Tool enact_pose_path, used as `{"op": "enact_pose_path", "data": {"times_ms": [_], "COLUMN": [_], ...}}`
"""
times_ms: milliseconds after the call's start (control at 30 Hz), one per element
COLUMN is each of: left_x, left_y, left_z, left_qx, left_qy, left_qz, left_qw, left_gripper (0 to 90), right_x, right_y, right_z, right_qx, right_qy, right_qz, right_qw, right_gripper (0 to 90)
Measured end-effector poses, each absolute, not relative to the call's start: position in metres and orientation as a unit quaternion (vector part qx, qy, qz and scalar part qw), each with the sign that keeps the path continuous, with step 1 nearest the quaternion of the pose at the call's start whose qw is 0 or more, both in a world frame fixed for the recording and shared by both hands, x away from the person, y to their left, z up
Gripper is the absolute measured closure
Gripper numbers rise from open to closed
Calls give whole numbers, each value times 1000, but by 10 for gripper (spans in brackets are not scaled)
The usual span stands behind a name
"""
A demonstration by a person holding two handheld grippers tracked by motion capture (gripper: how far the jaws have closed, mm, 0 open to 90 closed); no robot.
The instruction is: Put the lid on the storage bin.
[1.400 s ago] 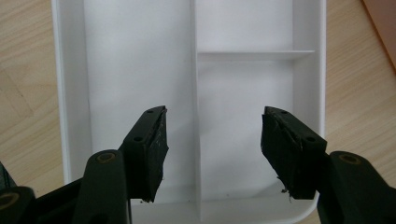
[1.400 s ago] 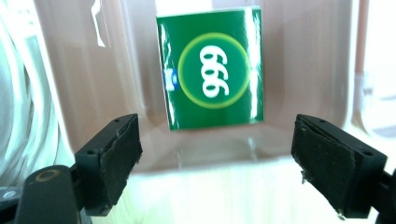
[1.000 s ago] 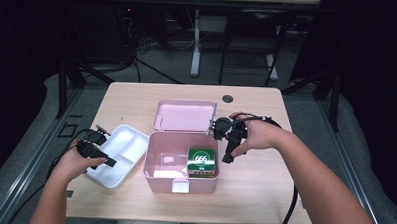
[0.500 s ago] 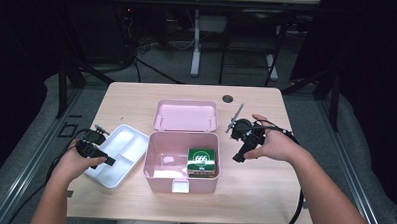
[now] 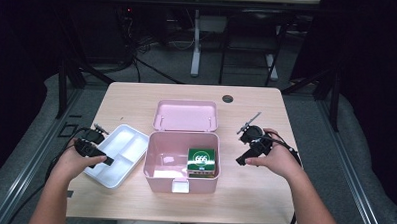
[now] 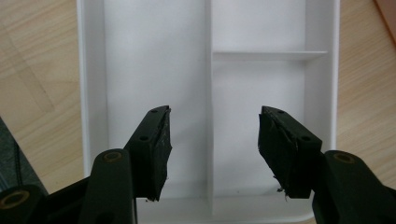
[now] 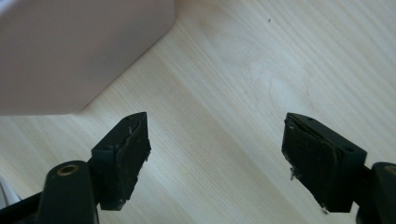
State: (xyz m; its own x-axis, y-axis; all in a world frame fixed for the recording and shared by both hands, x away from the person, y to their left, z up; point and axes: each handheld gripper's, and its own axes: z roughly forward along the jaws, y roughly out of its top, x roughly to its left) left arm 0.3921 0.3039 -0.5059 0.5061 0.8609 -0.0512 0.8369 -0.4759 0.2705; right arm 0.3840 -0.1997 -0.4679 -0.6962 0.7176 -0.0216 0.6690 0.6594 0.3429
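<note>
A pink box point(image 5: 159, 182) stands open at the table's middle, its lid point(image 5: 186, 115) lying flat behind it. Inside, at the right, sits a green packet point(image 5: 201, 159) marked 666. My right gripper point(image 5: 241, 161) hovers over bare wood to the right of the box. Its jaws have just been opening and stand open point(image 7: 217, 158) with nothing between them, the pink box wall point(image 7: 70, 46) at upper left. My left gripper point(image 5: 106, 160) stays over the near end of a white divided tray point(image 5: 130, 139). It is open point(image 6: 212, 154) above the empty tray point(image 6: 154, 70).
The light wooden table point(image 5: 253, 204) has a round cable hole point(image 5: 227, 99) near its far edge. Cables trail from both grippers. Dark floor and metal frame legs surround the table.
My right gripper has moved out from above the pink box to the right and down, and now hangs over the table beside the box. The left hand has kept still.
</note>
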Motion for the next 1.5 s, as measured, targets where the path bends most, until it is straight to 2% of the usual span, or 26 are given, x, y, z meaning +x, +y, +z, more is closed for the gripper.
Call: {"op": "enact_pose_path", "data": {"times_ms": [100,133,300,367,500,667,800,967,1167,1500], "left_x": [395,396,403,407,414,421,424,426,427,433], "left_y": [303,303,298,297,297,300,299,293,292,280], "left_z": [-503,-502,-498,-499,-505,-514,-518,-523,-517,-531], "left_qx": [855,853,849,853,857,860,862,864,859,865], "left_qy": [498,499,501,495,498,499,498,496,502,496], "left_qz": [55,56,65,69,51,55,45,35,13,6], "left_qw": [138,141,156,152,123,85,85,82,96,68], "left_gripper": [439,440,443,442,453,492,576,655,692,739], "right_x": [386,387,387,385,382,380,378,376,377,379], "right_y": [-205,-208,-218,-222,-225,-227,-230,-230,-231,-230], "right_z": [-475,-476,-475,-477,-480,-482,-484,-484,-482,-486], "right_qx": [399,402,437,445,456,467,471,471,481,486], "right_qy": [900,896,870,862,856,848,845,845,834,833], "right_qz": [155,161,202,216,222,220,227,236,245,244], "right_qw": [86,96,108,111,101,118,111,98,110,102], "right_gripper": [236,277,359,431,446,439,442,502,524,523]}}
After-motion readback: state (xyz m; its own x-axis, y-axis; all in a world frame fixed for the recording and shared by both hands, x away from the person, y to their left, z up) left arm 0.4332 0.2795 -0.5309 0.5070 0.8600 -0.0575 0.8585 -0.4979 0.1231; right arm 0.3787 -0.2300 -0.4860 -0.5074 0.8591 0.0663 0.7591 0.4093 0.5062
